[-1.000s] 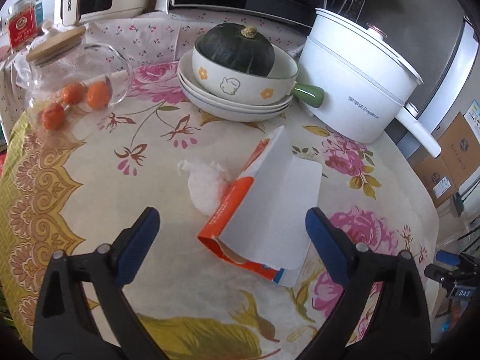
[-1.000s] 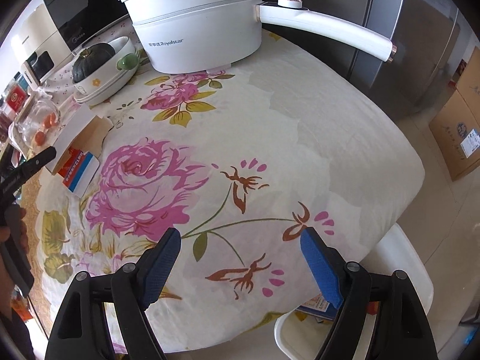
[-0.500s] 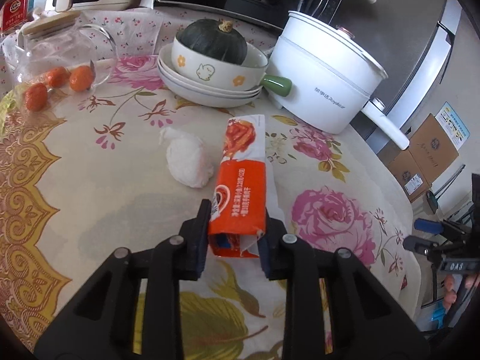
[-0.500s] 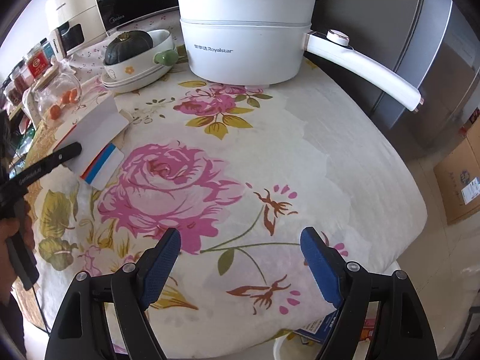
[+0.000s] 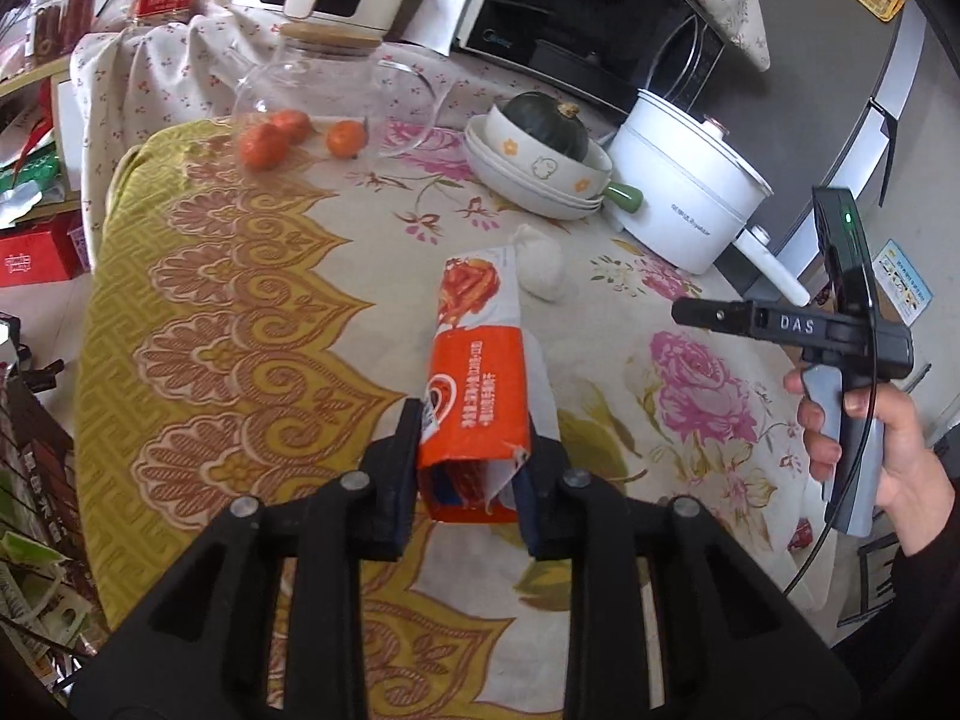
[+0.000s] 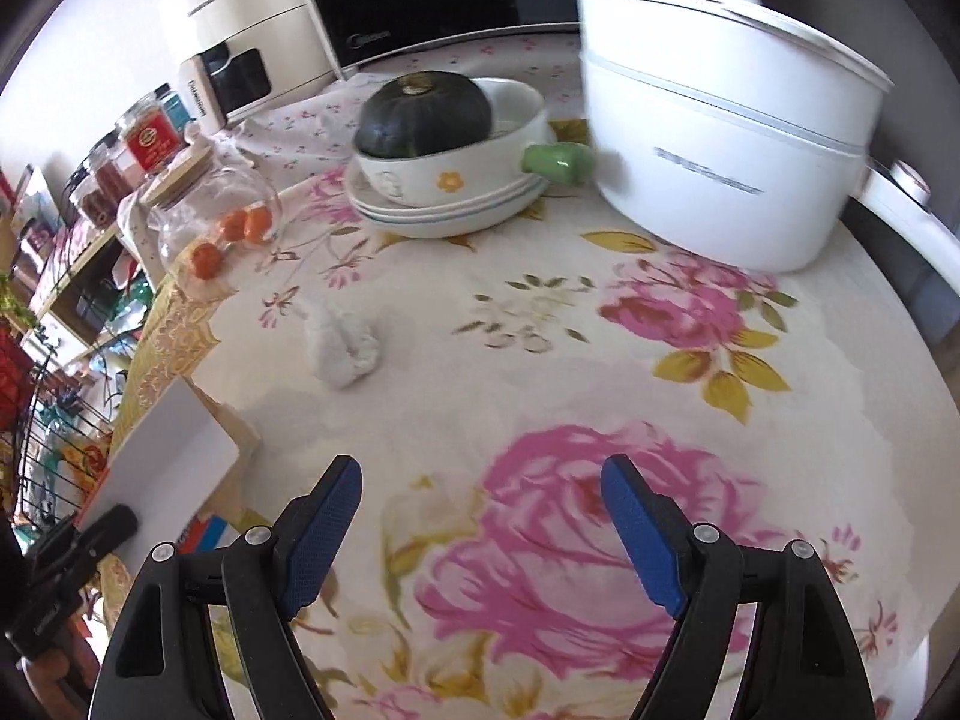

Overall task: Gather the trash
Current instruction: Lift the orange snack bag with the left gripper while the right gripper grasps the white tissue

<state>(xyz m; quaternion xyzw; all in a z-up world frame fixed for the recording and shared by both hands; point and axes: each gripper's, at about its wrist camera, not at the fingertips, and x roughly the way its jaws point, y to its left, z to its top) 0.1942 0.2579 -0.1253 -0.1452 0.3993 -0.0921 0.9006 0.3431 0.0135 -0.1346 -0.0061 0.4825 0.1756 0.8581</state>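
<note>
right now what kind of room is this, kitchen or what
Most likely a home kitchen or dining corner: a table under a floral tablecloth carries a white electric cooking pot and a dark squash in stacked dishes, with a microwave behind.

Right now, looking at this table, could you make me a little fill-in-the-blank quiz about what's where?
1. The left tongs are shut on an orange and white ____.
2. The right tongs are open, with ____ between them.
3. The dark green squash sits in a white ____.
4. The crumpled white tissue lies on the flowered ____.

Missing words: carton; nothing; bowl; tablecloth
</note>
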